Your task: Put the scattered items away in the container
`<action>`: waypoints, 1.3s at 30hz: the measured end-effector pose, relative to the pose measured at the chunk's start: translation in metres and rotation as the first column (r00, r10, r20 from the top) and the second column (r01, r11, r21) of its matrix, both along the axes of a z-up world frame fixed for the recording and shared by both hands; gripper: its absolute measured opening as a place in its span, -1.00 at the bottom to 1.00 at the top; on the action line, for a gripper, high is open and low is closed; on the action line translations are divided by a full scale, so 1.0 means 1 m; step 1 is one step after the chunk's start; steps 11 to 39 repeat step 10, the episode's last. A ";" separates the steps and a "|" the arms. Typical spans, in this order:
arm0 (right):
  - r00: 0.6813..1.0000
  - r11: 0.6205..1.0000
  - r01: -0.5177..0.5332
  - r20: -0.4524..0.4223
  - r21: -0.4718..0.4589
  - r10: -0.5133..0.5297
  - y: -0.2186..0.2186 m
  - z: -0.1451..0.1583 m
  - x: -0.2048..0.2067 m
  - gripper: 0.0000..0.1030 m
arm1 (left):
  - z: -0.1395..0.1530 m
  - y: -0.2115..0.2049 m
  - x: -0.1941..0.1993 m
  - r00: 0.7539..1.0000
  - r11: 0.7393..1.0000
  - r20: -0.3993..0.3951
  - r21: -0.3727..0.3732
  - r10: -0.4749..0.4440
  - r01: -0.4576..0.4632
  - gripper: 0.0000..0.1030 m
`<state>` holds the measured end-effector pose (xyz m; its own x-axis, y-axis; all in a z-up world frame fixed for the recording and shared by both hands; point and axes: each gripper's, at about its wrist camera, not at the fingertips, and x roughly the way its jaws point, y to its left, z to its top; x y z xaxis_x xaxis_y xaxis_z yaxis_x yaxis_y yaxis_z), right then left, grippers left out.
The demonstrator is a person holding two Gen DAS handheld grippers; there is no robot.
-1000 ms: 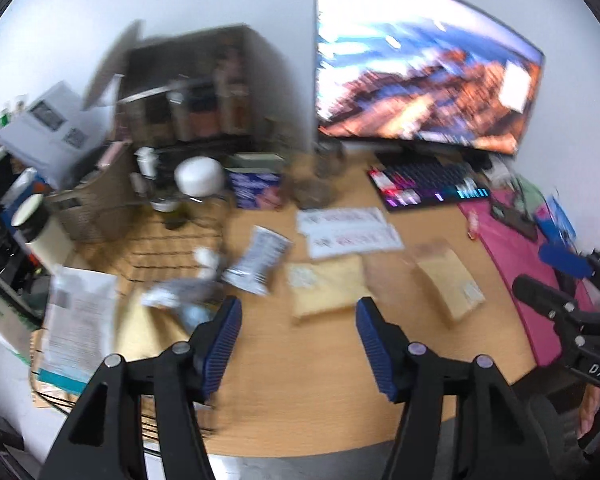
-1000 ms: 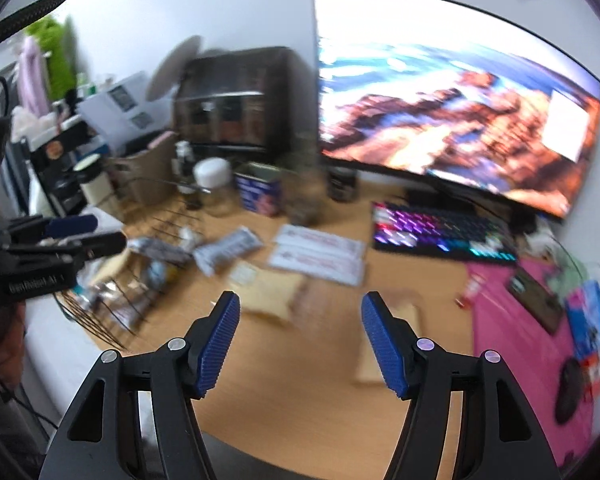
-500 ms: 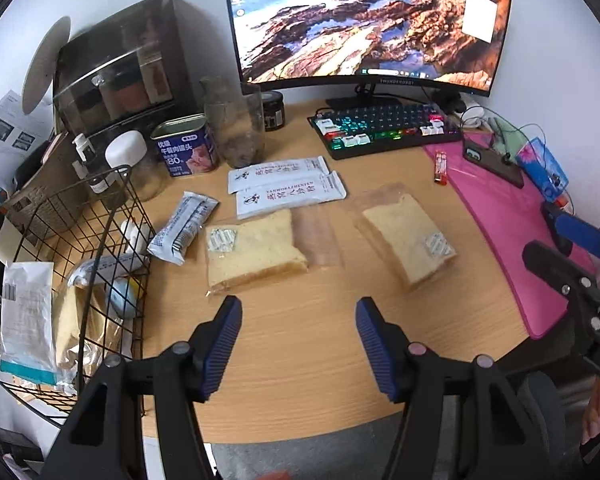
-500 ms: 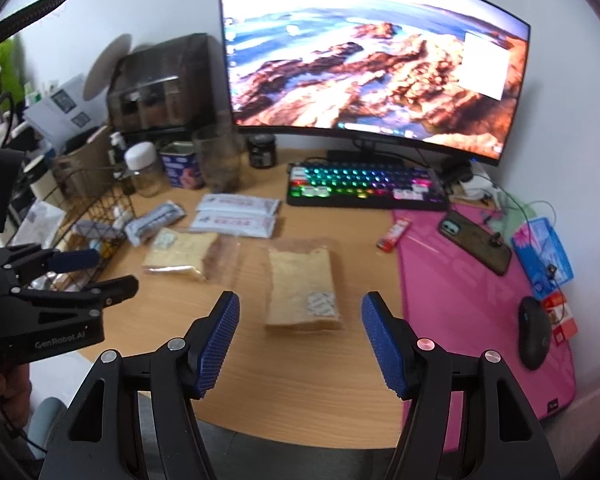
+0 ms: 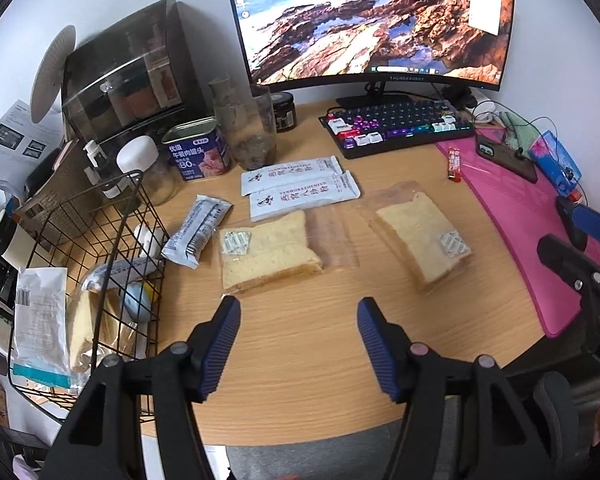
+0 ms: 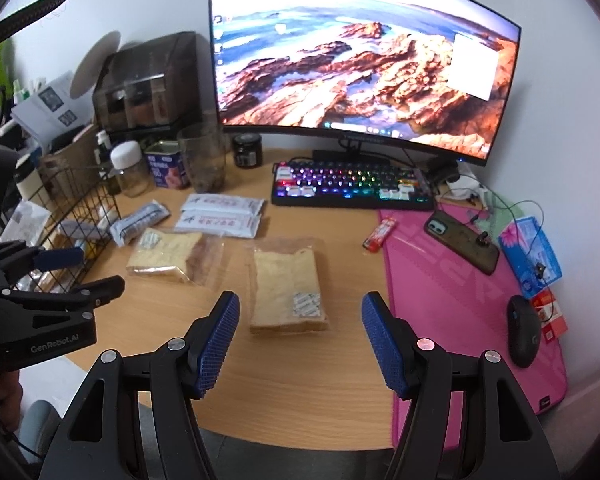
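Clear-wrapped bread (image 6: pixel 286 292) waits under the right gripper (image 6: pixel 298 340), jaws spread, empty.
Lower squarely, pinch the loaf lightly, carry it to the wire basket (image 5: pixel 112 216); left gripper (image 5: pixel 298 344) also gapes, idle.

The right tool (image 6: pixel 298 338) hangs open-jawed (nothing between them) above a clear-bagged slice of pale bread (image 6: pixel 286 290) on the light wooden surface (image 6: pixel 300 392).

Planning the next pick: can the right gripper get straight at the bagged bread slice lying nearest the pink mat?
Probably yes. The right gripper hangs open just short of the clear-bagged bread slice, jaws wide, with only bare wooden desk between and nothing on top of it.
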<state>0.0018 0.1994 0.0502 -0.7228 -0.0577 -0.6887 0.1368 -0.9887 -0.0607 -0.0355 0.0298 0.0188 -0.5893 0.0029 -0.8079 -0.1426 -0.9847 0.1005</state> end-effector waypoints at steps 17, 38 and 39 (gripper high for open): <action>1.000 1.000 -0.002 -0.009 0.017 0.003 -0.005 0.001 0.000 0.25 | 0.003 0.000 0.001 1.000 1.000 -0.017 -0.008 -0.001 0.001 0.33; 1.000 1.000 -0.002 -0.009 0.017 0.003 -0.005 0.001 0.000 0.25 | 0.003 0.000 0.001 1.000 1.000 -0.017 -0.008 -0.001 0.001 0.33; 1.000 1.000 -0.002 -0.009 0.017 0.003 -0.005 0.001 0.000 0.25 | 0.003 0.000 0.001 1.000 1.000 -0.017 -0.008 -0.001 0.001 0.33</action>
